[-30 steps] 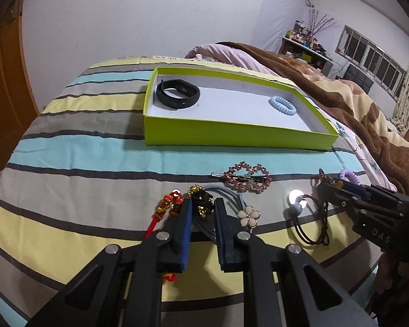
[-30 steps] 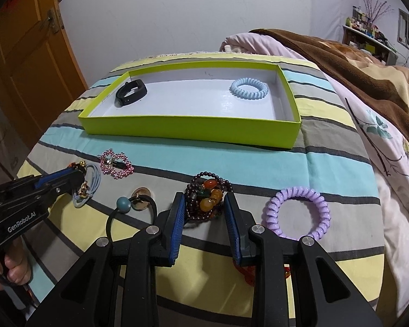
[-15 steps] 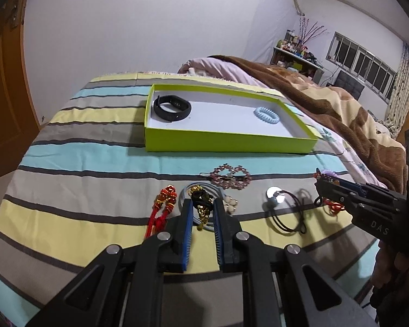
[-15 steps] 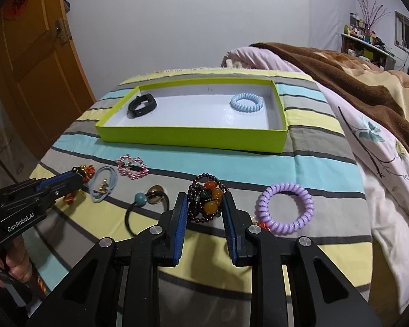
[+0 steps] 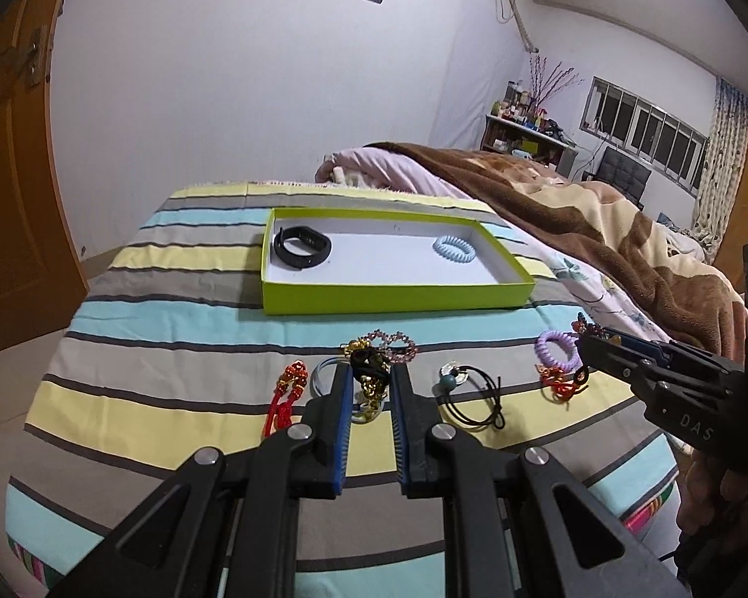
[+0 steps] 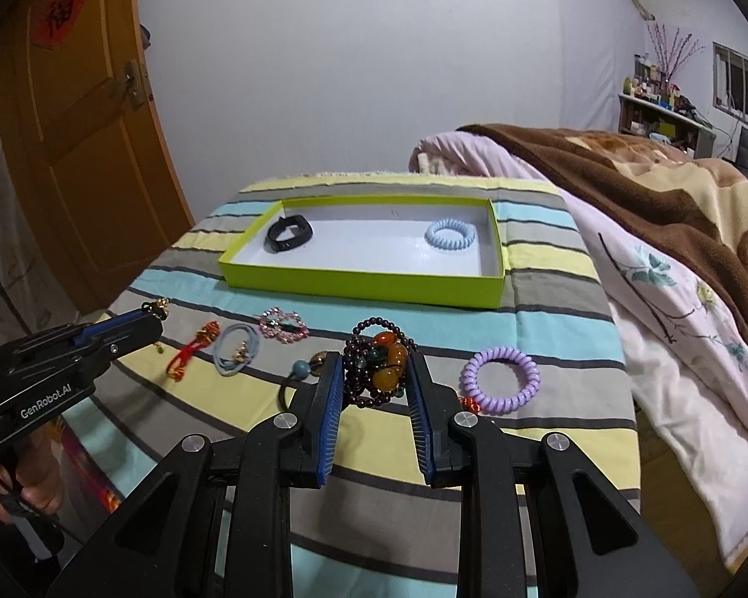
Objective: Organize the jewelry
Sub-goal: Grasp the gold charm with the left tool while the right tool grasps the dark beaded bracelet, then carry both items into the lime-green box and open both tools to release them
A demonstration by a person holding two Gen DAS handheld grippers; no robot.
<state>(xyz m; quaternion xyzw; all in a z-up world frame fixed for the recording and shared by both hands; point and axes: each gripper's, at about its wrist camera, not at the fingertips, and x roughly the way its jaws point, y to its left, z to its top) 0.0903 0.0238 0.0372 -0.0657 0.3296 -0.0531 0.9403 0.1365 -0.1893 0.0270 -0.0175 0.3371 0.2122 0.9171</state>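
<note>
Left gripper [image 5: 369,388]: jaws narrow, blue pads pinched on a black-and-gold charm piece [image 5: 369,366] that hangs between the fingertips, lifted clear of the striped bedspread [image 5: 174,329].
Right gripper [image 6: 376,373]: pads closed on a dark-red bead bracelet [image 6: 374,369] bunched with amber and orange stones — it sits between the fingers, raised off the cloth.
Right gripper, seen from the left: in that view only its black body and a few beads at its tip show.
Box: a shallow lime-green box [image 5: 394,294] with a white floor lies on the bedspread beyond both grippers.
Box contents: a black fitness band [image 5: 301,247] in the left end, a pale-blue spiral hair tie [image 5: 454,249] toward the right end, well apart.
Loose pieces, left side: a red knotted cord charm [image 5: 286,393] just left of the left gripper; a grey-blue hair elastic [image 6: 237,356] beside it, partly hidden behind the finger in the left view.
Loose pieces, middle: a pink rhinestone hair clip [image 6: 281,326] on the grey stripe; a black elastic with a teal bead [image 5: 471,393] between the two grippers.
Loose pieces, right side: a lilac spiral hair tie [image 6: 501,381] just right of the right gripper; a small red-orange ornament [image 5: 558,383] near it — its shape is too small to tell, possibly another knotted charm.
Surroundings: a brown blanket [image 6: 673,184] over a floral quilt on the right, an orange door [image 6: 75,149] on the left.
</note>
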